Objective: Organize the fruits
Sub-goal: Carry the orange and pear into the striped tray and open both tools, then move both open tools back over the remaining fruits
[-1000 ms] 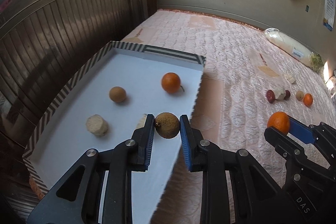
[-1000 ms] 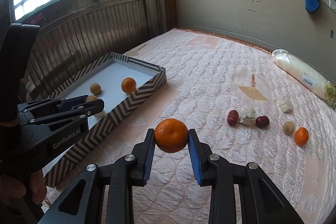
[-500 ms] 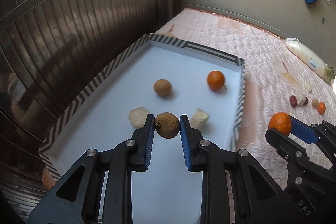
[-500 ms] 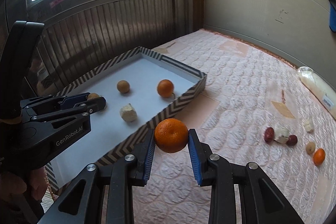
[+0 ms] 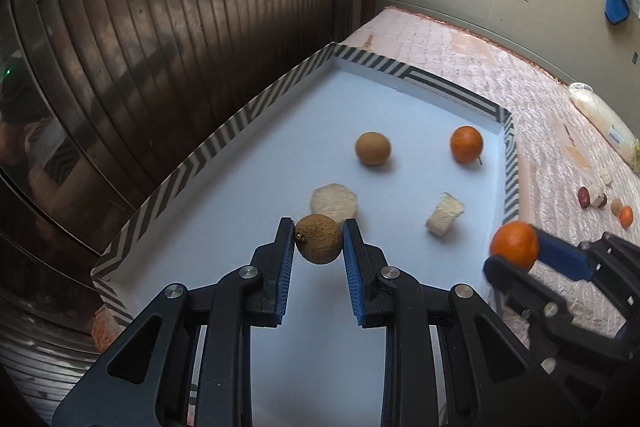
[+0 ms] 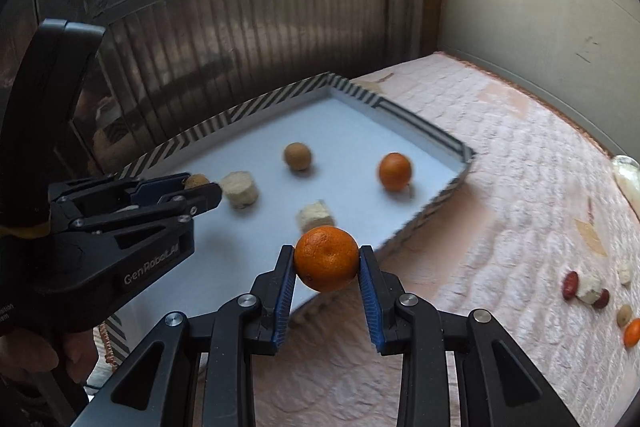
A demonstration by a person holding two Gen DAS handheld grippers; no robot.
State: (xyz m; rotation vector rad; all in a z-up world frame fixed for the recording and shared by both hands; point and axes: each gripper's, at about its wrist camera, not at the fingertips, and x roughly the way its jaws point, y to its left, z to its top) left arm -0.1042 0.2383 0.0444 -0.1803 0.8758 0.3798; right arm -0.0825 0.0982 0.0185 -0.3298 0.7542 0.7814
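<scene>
My left gripper is shut on a brown longan and holds it above the near half of the white tray with striped walls. My right gripper is shut on an orange mandarin and holds it over the tray's near right wall. In the left wrist view the mandarin shows at the right. In the tray lie another longan, a small orange and two pale chunks.
The tray sits on a pink quilted bed. Several small fruits lie in a cluster at the far right of the bed. A dark ribbed metal wall runs along the tray's left side. A clear bag lies near the far wall.
Both grippers have moved left toward and over the tray with their fruits still held. The tray now fills more of both views.
</scene>
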